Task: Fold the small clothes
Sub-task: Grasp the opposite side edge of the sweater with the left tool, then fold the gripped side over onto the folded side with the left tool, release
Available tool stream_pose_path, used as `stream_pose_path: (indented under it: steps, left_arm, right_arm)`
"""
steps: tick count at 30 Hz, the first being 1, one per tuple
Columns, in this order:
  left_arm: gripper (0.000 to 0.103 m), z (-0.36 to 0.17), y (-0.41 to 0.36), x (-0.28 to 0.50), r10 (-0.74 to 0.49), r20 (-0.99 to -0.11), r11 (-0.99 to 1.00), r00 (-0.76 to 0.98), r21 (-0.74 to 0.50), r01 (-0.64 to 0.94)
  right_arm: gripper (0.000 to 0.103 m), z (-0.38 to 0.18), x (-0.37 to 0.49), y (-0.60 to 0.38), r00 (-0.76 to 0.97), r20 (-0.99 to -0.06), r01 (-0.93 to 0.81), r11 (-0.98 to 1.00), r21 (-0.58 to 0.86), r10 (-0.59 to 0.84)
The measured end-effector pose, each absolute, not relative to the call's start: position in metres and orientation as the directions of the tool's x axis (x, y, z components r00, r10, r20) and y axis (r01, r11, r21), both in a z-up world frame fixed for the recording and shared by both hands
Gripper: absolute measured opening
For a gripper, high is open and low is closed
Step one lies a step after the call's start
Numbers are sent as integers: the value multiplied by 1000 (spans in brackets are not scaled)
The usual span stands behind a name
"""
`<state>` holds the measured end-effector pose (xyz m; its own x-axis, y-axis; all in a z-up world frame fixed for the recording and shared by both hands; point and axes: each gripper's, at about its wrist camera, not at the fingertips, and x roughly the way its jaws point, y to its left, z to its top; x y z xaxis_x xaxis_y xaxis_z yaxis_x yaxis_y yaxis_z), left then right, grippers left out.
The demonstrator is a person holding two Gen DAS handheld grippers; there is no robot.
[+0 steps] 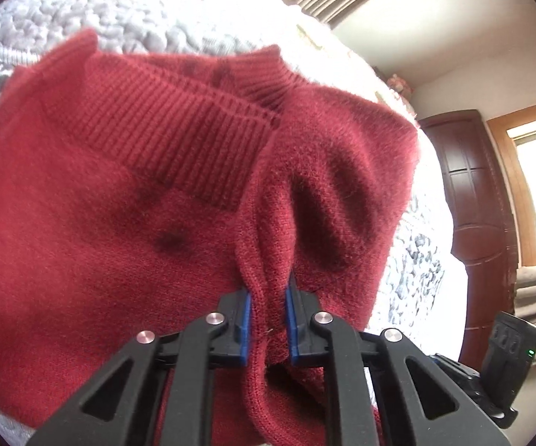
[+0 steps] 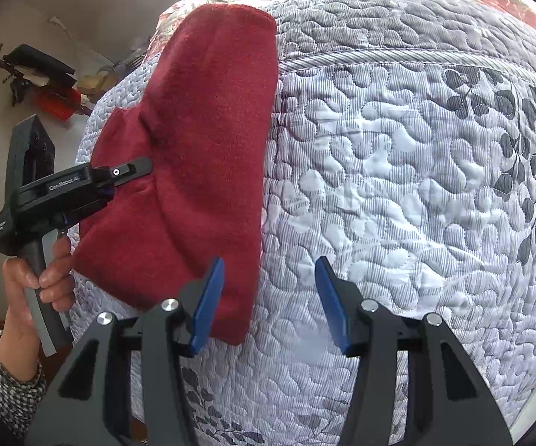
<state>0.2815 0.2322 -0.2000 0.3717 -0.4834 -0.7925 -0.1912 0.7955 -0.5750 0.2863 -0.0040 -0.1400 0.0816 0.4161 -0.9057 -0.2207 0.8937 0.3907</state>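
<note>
Left wrist view: my left gripper (image 1: 268,319) has its blue pads (image 1: 245,325) pinched together on a bunched ridge of the red knit sweater (image 1: 100,223), near the ribbed collar (image 1: 178,126). Fabric fills the gap, so the hold looks firm. The sweater hangs partly lifted off the quilted bedspread (image 1: 119,11), which shows pale and far behind it.

Right wrist view: my right gripper (image 2: 270,304) has its jaws spread wide with nothing between them, hovering over the bedspread (image 2: 416,186) just beside the sweater's (image 2: 208,141) near right edge. The left pad (image 2: 208,297) overlaps the cloth edge in view; I can't tell if it touches. The left gripper (image 2: 130,173) shows at far left, gripped by a hand (image 2: 34,282), biting the sweater's left side.

Step, as I judge it: mid-fold, one side held up, garment already looks doubled lengthwise. Next I'd need the right gripper to shift left onto the near hem and close, so both ends carry over together. Risk: a one-sided pull skews the fold.
</note>
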Motion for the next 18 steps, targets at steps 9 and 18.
stream_pose_path:
  steps: [9,18]
  left_arm:
    - [14,-157,256,262,-482,-740,798,468,-592,-115]
    - [14,-123,302,249,-423,-735,821,531,-558,-118]
  right_arm:
    - [52,-146,282,11,66,-910,-226,894,386,409]
    - [51,-143,283,48,55,-909,-266,884,385,413]
